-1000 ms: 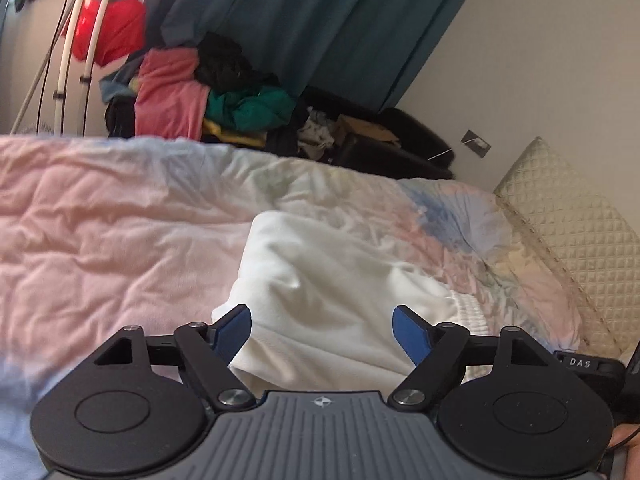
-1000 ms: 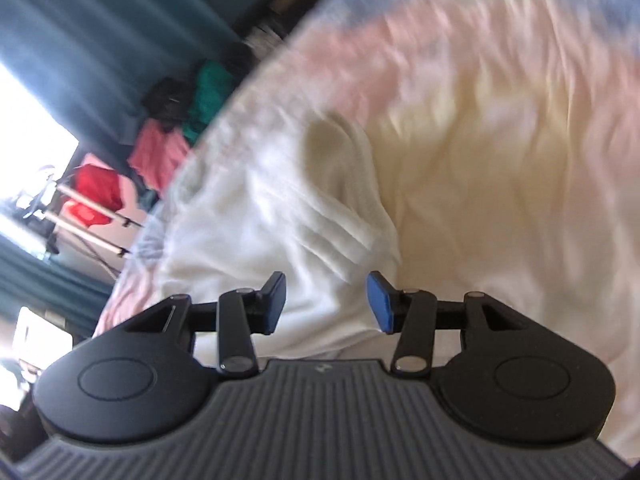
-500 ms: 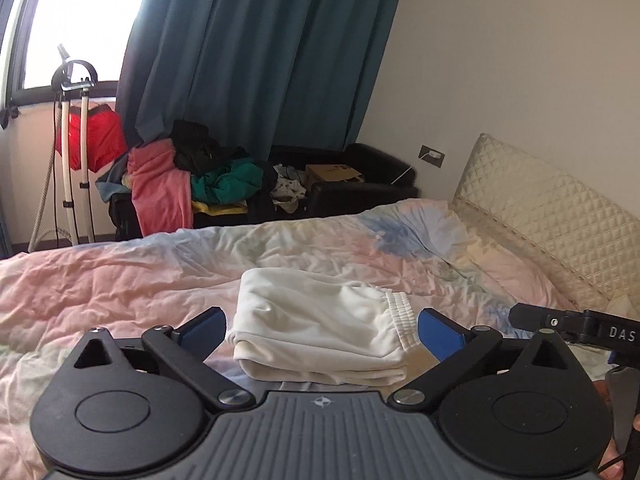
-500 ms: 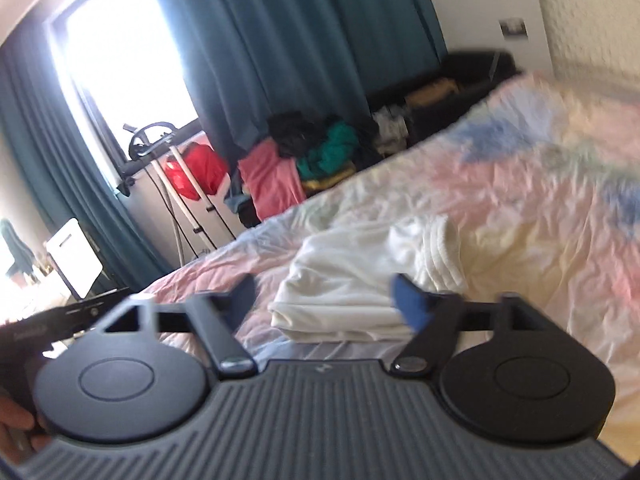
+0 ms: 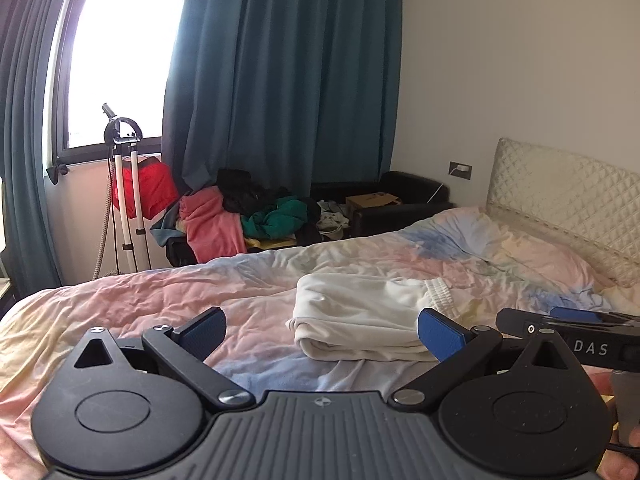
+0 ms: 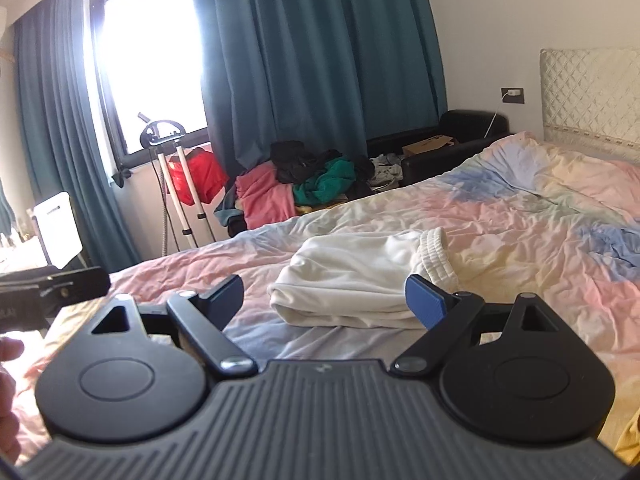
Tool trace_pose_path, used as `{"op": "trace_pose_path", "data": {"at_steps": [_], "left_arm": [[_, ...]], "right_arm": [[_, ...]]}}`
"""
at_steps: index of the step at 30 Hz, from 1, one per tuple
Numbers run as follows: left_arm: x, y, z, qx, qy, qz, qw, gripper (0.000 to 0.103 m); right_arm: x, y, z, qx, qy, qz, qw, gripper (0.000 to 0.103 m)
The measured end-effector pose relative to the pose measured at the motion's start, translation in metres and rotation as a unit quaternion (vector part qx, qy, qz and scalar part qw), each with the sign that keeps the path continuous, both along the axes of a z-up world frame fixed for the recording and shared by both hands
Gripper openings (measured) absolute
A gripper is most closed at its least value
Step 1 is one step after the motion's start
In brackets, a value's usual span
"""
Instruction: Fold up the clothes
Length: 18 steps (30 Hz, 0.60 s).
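Observation:
A folded white garment (image 5: 360,312) with a ribbed elastic waistband lies on the pastel tie-dye duvet (image 5: 160,300); the right wrist view shows the same white garment (image 6: 352,276) on that duvet (image 6: 540,232). My left gripper (image 5: 322,330) is open, held back from the garment and above the bed, nothing between its blue pads. My right gripper (image 6: 325,300) is also open and empty, likewise drawn back from the garment. The right gripper's tip (image 5: 568,326) shows at the right edge of the left wrist view.
A heap of unfolded clothes (image 5: 240,216) in pink, green and black lies on a black sofa (image 5: 400,200) beyond the bed. A garment steamer stand (image 5: 126,184) with a red item stands by the window. A quilted headboard (image 5: 560,200) is at the right. A hand (image 6: 8,368) shows at left.
Both grippers opened wide and pulled back and up from the white garment, which now lies folded on the duvet. The views levelled out from a tilted close look.

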<state>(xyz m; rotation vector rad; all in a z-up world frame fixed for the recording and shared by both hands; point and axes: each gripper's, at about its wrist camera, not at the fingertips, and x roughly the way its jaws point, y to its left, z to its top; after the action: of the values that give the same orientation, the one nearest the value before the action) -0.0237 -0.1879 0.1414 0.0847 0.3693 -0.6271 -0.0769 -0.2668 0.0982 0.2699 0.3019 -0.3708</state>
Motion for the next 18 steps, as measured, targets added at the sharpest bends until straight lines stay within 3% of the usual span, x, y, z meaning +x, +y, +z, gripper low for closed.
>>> {"op": "trace_pose_path", "data": {"at_steps": [4, 11, 18], "left_arm": [[-0.004, 0.006, -0.019, -0.001, 0.001, 0.002, 1.0000, 0.103], [0.000, 0.007, -0.041, 0.013, -0.005, 0.010, 0.9998, 0.103], [0.006, 0.010, -0.056, 0.005, 0.004, -0.006, 1.0000, 0.103]], "right_arm": [[-0.004, 0.017, -0.021, -0.029, -0.005, -0.014, 0.999, 0.089], [0.002, 0.029, -0.051, -0.032, 0.005, -0.027, 0.999, 0.089], [0.006, 0.042, -0.060, -0.063, 0.009, -0.036, 0.997, 0.089]]}}
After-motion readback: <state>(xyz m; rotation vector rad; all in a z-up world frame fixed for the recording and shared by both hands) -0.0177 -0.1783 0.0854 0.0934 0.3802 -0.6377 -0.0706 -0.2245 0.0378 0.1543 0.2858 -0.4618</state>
